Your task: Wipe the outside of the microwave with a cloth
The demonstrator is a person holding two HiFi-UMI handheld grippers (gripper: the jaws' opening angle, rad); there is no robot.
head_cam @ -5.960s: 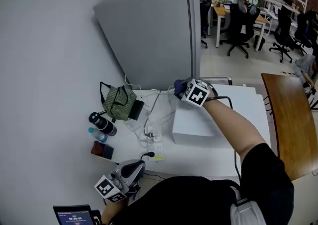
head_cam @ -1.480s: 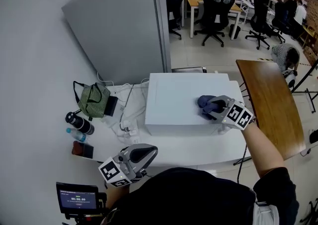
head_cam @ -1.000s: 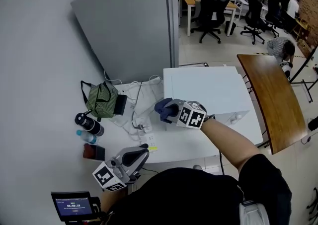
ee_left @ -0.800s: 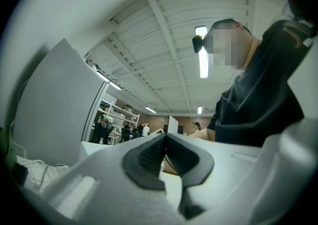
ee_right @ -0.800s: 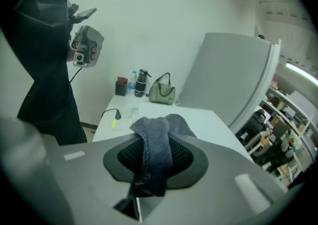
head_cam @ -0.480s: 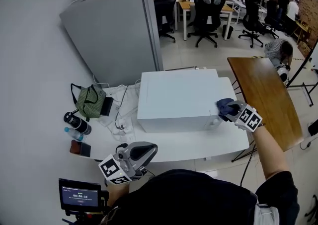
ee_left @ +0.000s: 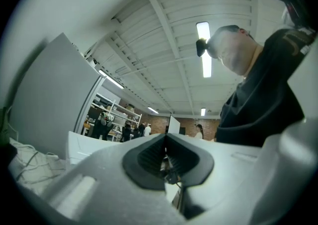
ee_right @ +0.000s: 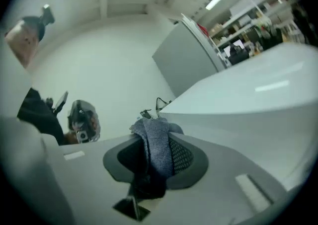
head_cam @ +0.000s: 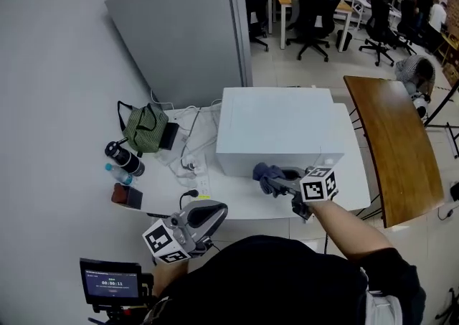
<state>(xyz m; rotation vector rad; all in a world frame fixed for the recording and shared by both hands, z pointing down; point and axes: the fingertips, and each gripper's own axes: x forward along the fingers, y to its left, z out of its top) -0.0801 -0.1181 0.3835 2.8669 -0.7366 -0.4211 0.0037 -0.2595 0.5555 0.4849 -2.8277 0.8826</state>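
Knit cloth slid L across microwave front.

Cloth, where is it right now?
In the head view, the blue cloth is clamped in the right gripper, at the lower front of the white microwave, just right of centre.

The cloth wraps over the right fingers, hiding their tips and whether it touches the microwave just beyond them. Behind the left fingers, a screen shows print too small to read.
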